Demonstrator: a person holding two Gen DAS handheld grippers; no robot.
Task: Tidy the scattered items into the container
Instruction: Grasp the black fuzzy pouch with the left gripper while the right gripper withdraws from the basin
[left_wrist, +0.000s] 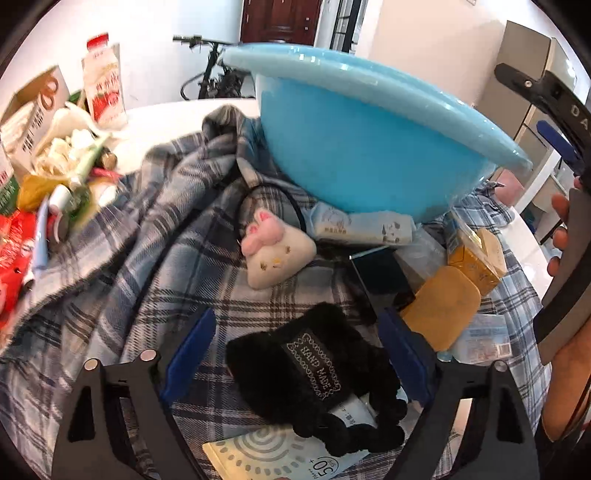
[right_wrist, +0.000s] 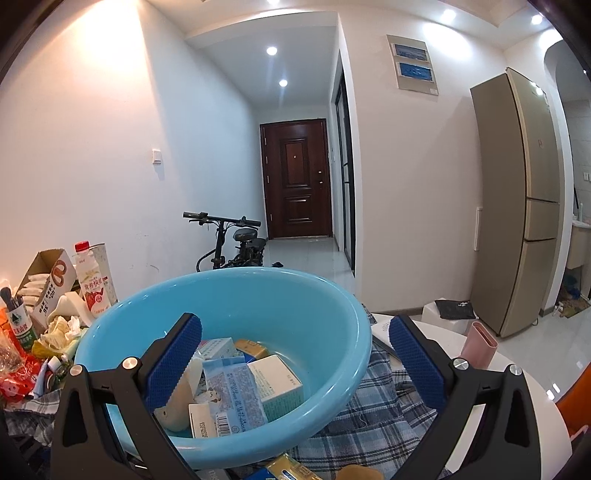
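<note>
Between the spread blue pads of our left tool (left_wrist: 295, 354) lies a black furry pouch (left_wrist: 314, 376) on the plaid cloth (left_wrist: 122, 280), untouched, the jaws wide around it; just beyond sit a white plush toy (left_wrist: 275, 254), a yellow box (left_wrist: 476, 258) and a pale packet (left_wrist: 365, 225) tucked against the blue basin (left_wrist: 369, 144); our right tool (right_wrist: 295, 354) hangs equally wide over that basin (right_wrist: 325, 321), one pad above its inside, gripping nothing; boxes and a packet already lie within; farther left, clutter crowds the surface (left_wrist: 155, 125).
</note>
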